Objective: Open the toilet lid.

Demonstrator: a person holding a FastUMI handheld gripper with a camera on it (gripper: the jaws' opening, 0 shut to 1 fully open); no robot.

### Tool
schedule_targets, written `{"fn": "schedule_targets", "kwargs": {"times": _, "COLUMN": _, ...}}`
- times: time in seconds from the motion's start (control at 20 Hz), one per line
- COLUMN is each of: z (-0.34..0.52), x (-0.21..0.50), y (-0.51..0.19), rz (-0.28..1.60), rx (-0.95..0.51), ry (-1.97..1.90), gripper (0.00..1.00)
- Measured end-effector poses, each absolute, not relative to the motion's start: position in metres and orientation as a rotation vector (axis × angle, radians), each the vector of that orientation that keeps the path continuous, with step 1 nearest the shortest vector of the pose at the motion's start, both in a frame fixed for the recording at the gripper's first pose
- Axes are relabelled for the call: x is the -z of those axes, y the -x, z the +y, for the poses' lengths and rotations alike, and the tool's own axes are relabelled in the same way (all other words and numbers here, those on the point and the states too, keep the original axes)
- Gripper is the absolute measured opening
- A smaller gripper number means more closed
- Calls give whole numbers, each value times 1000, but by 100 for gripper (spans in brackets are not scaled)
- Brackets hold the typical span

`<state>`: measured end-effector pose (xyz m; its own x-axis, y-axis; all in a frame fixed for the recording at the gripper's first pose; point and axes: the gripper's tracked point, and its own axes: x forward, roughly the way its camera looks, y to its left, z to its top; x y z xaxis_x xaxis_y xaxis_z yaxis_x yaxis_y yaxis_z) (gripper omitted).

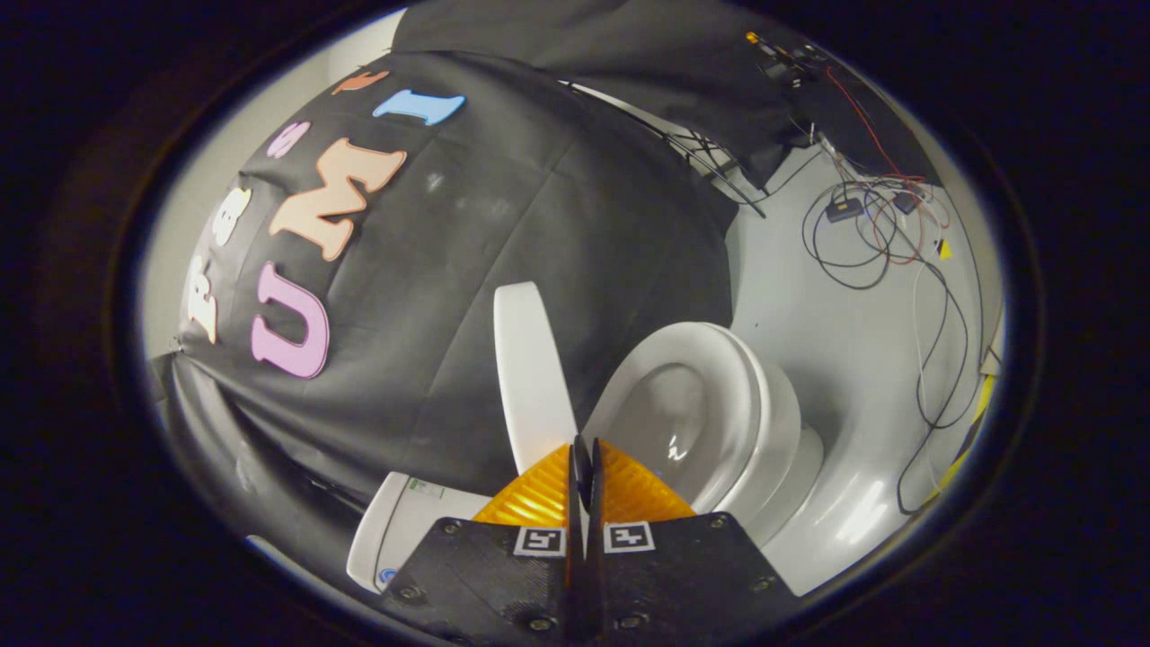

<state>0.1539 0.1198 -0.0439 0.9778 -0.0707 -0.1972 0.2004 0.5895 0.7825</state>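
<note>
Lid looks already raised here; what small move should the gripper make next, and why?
Probably ease straight back from the toilet. The lid already stands up, edge-on, just beyond the gripper, and the bowl lies open beside it. The jaws are closed together with nothing visibly between them, so the lid seems free; backing off without brushing it should leave it up.

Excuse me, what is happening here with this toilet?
A person is working with handheld tongs to open a toilet. The lid is already raised and stands upright against the black cloth wall, so the bowl lies open. The two fingers are pressed together right at the lid's lower edge; whether they pinch the lid itself cannot be told. The tank sits beside them, and cables lie on the floor beyond the toilet.
</note>
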Motion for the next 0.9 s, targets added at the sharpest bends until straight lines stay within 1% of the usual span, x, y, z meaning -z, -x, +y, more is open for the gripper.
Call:
{"fn": "schedule_targets", "kwargs": {"times": 0.55, "z": 147, "x": 13, "y": -151, "rz": 130, "rx": 119, "ry": -777, "gripper": 1}}
{"fn": "schedule_targets", "kwargs": {"times": 0.75, "z": 154, "x": 9, "y": -151, "rz": 82, "rx": 88, "ry": -707, "gripper": 1}}
{"fn": "schedule_targets", "kwargs": {"times": 0.9, "z": 156, "x": 8, "y": -151, "rz": 113, "rx": 79, "ry": -665, "gripper": 1}}
